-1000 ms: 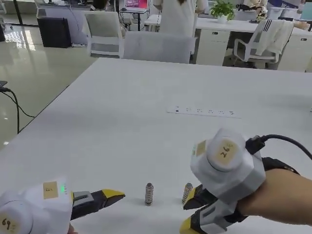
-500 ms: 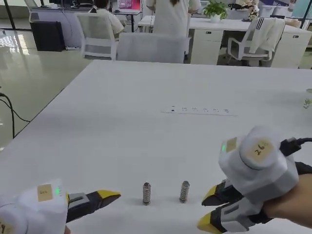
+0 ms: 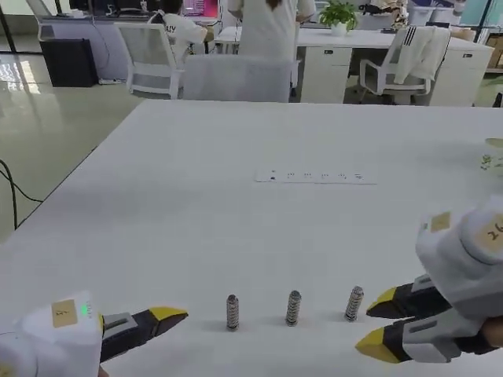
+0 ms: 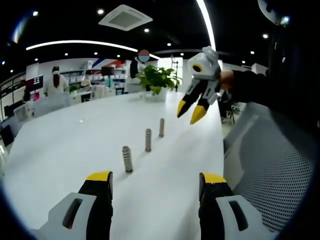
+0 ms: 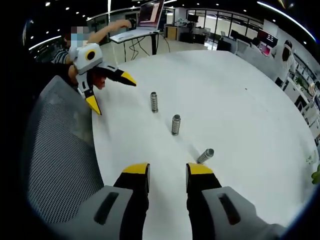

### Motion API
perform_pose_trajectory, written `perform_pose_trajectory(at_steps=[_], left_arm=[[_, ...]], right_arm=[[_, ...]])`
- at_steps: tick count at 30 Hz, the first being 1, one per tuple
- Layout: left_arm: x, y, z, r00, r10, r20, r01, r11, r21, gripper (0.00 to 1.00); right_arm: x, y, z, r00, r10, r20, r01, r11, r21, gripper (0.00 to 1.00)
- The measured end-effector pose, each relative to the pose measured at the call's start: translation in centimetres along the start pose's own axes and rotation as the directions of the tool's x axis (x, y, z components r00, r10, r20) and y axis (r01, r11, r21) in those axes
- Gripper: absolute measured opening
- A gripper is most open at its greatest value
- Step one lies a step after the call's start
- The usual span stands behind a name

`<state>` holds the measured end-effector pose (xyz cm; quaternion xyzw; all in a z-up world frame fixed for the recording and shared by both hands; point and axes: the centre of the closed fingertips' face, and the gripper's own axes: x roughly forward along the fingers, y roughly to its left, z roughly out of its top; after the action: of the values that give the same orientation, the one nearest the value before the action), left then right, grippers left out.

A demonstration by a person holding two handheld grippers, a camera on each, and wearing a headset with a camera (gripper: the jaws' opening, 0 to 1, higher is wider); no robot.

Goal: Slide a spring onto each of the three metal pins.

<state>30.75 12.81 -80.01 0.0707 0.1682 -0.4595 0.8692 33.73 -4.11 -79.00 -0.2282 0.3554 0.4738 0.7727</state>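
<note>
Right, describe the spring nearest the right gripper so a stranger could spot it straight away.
Start at the white table, near its front edge, where three springs stand in a short row. Take the spring at the row's right end, right beside the yellow tips of the right gripper; the middle spring and the left spring stand farther from it.

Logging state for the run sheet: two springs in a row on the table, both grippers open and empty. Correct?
Not quite. Three springs stand in the row, not two: the head view shows a left spring, a middle spring and a right spring. The rest holds: the left gripper and the right gripper are both open and empty.
</note>
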Motion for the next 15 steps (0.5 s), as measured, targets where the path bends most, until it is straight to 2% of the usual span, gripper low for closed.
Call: perform_pose_trajectory(at_steps=[4,15], left_arm=[[0.1,0.0,0.1,1.0,0.002,0.0,-0.002,1.0,-0.001,0.66],[0.2,0.1,0.0,1.0,0.003,-0.008,-0.003,1.0,-0.011,0.67]], right_arm=[[-0.4,-0.8,-0.3,0.9992,-0.017,0.036,0.017,1.0,0.015,0.29],[-0.1,-1.5,-1.6,0.9968,-0.027,0.076,0.025,0.999,0.028,0.42]])
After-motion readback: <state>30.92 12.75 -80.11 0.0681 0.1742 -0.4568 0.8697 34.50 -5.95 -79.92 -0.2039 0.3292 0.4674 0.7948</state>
